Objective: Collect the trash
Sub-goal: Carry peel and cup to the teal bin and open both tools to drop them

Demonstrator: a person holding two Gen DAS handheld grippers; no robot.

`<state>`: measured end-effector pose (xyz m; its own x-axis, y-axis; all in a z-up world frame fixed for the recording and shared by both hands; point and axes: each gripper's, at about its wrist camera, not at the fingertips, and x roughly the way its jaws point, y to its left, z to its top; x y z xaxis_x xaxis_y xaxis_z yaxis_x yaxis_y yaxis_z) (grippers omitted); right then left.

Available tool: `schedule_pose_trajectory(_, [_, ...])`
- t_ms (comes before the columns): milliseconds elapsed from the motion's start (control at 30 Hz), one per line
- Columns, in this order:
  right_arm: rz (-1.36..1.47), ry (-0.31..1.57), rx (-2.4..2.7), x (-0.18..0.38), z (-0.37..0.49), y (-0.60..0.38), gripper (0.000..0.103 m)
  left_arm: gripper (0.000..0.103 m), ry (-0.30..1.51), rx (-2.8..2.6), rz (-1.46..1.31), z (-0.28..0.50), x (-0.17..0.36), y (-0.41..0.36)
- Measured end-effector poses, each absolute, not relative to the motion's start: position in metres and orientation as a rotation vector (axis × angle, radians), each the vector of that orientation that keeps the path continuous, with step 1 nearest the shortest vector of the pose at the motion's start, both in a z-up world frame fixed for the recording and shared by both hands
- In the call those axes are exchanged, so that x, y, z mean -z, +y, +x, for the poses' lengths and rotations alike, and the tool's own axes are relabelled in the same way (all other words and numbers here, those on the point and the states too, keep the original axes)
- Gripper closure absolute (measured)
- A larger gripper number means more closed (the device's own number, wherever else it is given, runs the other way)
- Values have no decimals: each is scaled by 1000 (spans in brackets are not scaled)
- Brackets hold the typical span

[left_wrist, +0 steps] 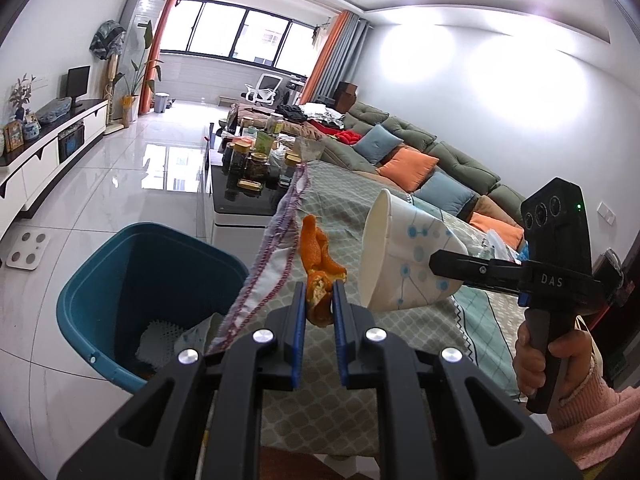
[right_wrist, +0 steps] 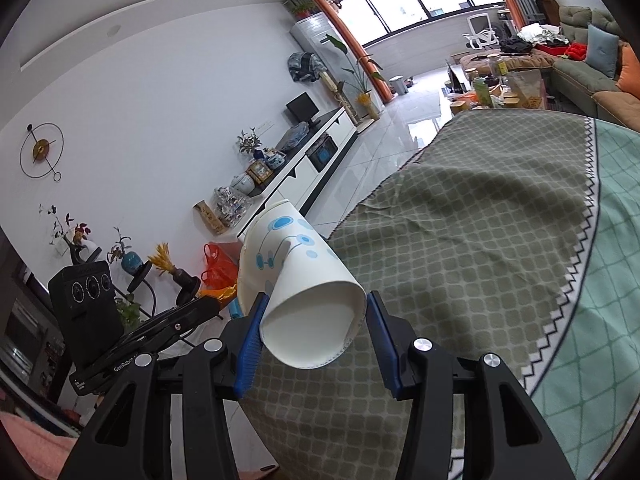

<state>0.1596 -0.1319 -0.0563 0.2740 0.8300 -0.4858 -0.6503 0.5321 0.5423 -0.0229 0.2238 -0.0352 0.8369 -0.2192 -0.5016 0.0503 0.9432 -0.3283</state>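
My left gripper (left_wrist: 319,295) is shut on a strip of orange peel (left_wrist: 319,261) that sticks up between its blue pads, above the edge of the cloth-covered table (left_wrist: 344,208). A blue trash bin (left_wrist: 148,292) stands on the floor below and to the left, with some white trash inside. My right gripper (right_wrist: 314,312) is shut on a white paper cup (right_wrist: 296,276) with blue dot patterns, squeezed near its rim and tilted. From the left wrist camera the cup (left_wrist: 404,256) hangs right of the peel, its mouth turned toward the bin.
A patterned green-grey cloth (right_wrist: 460,240) covers the table. A dark coffee table (left_wrist: 244,184) with several jars stands beyond it. A green sofa (left_wrist: 420,152) with cushions runs along the right, a white TV cabinet (left_wrist: 48,148) along the left. A white scale (left_wrist: 28,250) lies on the tiled floor.
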Motion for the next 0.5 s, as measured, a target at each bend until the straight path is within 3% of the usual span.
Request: schedule_pose_trajectory(500, [220,829,-1042,54,161,-102,54,89,551,95,-335,-26,36,237])
